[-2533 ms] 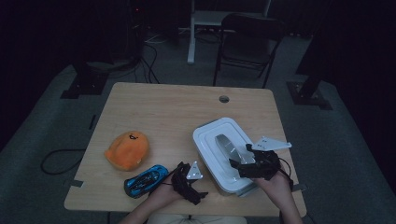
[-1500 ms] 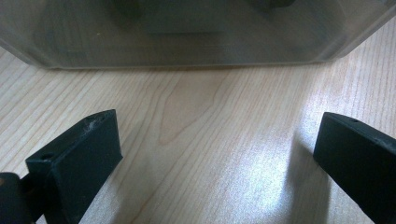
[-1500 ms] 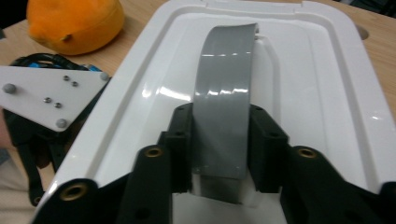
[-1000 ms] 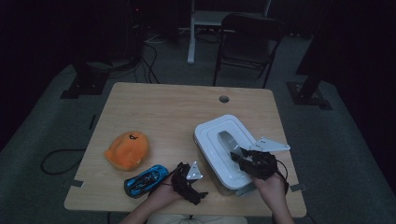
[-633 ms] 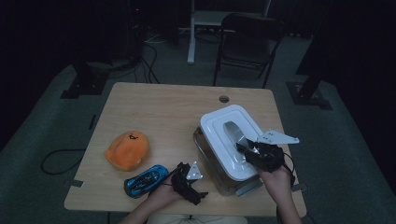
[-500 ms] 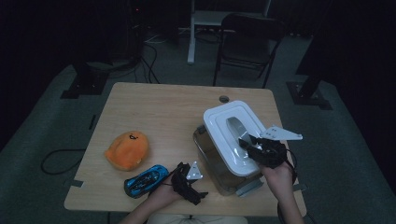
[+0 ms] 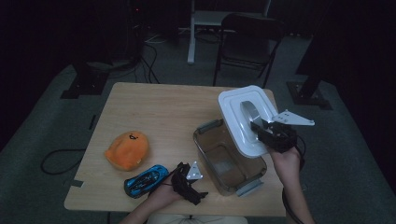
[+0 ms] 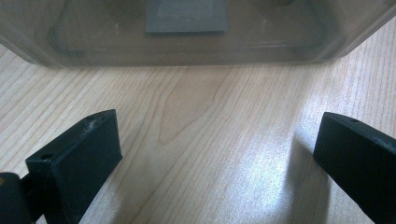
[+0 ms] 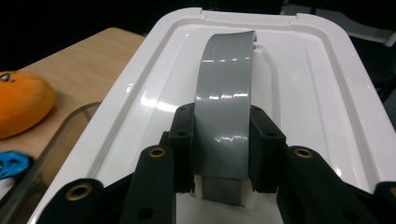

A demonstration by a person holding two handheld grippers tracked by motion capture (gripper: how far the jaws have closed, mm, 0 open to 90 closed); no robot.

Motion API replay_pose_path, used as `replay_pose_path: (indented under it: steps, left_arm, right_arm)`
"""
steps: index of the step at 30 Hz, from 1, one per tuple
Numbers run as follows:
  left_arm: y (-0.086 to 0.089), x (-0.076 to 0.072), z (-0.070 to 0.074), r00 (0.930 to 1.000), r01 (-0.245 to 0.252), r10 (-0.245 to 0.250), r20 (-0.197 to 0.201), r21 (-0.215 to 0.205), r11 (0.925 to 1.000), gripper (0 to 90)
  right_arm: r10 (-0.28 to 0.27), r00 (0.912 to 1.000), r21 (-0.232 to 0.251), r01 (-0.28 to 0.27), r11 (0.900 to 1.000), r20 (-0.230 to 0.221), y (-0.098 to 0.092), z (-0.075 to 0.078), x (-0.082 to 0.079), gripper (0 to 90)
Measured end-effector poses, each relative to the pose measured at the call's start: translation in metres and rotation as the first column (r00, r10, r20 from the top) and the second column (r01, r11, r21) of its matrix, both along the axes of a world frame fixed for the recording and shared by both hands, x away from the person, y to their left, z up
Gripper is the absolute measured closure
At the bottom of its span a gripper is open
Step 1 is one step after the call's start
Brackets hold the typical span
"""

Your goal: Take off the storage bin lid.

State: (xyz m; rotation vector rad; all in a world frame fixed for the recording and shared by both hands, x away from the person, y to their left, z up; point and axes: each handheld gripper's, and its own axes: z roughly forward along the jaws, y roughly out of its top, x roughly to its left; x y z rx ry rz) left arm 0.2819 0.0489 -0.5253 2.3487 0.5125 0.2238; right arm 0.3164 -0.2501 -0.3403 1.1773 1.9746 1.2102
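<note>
Fingers [image 9: 187, 140] pinch the lid's handle [image 9: 224, 93] above the wooden table [image 7: 154, 112].

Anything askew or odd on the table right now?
Only the white lid: it hangs tilted above the clear bin, held by its grey handle in the right gripper. Nothing is spilled or damaged.
</note>
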Motion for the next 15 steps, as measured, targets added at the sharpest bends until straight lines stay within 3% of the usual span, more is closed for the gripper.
replay_pose_path:
  steps: [9, 15]
  left_arm:
    - [0.000, 0.000, 0.000, 1.0000, 0.000, 0.000, 0.000, 0.000, 1.0000, 1.3]
    - [0.000, 0.000, 0.000, 1.0000, -0.001, 0.001, 0.001, -0.002, 1.0000, 1.3]
  right_arm:
    - [-0.083, 0.9965, 0.006, 0.083, 0.997, 0.002, -0.020, -0.005, 0.024, 67.3]
    - [-0.135, 0.9907, 0.000, 0.135, 0.991, -0.012, -0.034, -0.020, 0.041, 67.3]
